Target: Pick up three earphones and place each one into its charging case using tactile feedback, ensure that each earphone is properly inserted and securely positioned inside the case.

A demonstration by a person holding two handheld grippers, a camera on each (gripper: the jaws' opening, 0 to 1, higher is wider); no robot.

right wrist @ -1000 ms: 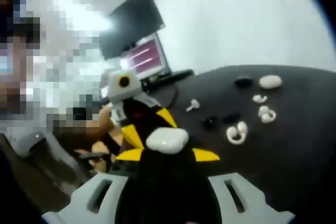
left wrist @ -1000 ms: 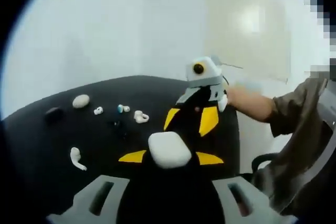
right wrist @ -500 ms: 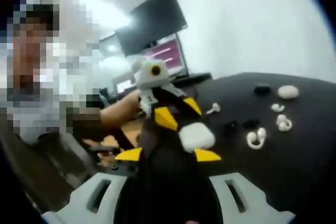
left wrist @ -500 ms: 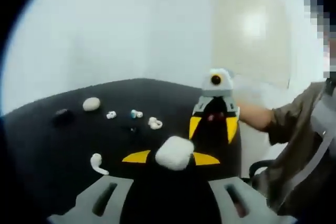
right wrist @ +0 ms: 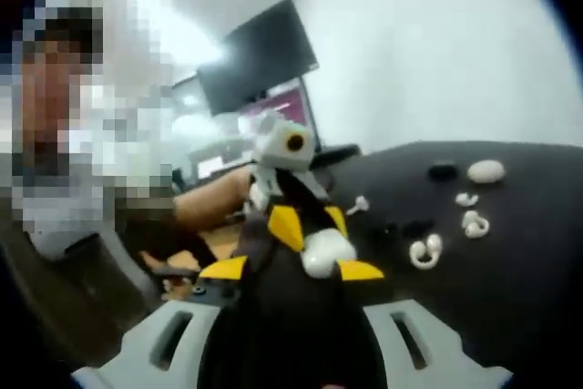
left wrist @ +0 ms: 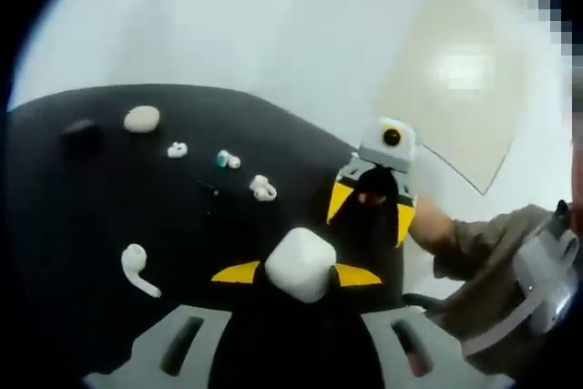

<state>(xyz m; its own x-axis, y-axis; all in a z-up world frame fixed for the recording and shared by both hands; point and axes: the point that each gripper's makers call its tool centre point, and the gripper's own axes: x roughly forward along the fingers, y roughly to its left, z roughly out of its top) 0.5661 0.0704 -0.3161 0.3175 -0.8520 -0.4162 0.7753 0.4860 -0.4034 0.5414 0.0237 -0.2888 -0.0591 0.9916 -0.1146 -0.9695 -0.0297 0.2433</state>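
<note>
White charging case (left wrist: 298, 264) pinched between both grippers' jaws, left gripper (left wrist: 296, 272), right gripper (right wrist: 314, 257), loose earphones (left wrist: 137, 268) on black table (left wrist: 73, 225).

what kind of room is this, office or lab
Probably an office or lab workspace: a lit computer monitor beneath a dark wall screen, plain white walls, and a black table laid with white earphones and a charging case.

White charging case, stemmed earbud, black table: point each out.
white charging case (left wrist: 299, 264), left gripper view, top face.
stemmed earbud (left wrist: 135, 261), left gripper view, rounded head.
black table (left wrist: 82, 216), left gripper view, bare surface.
</note>
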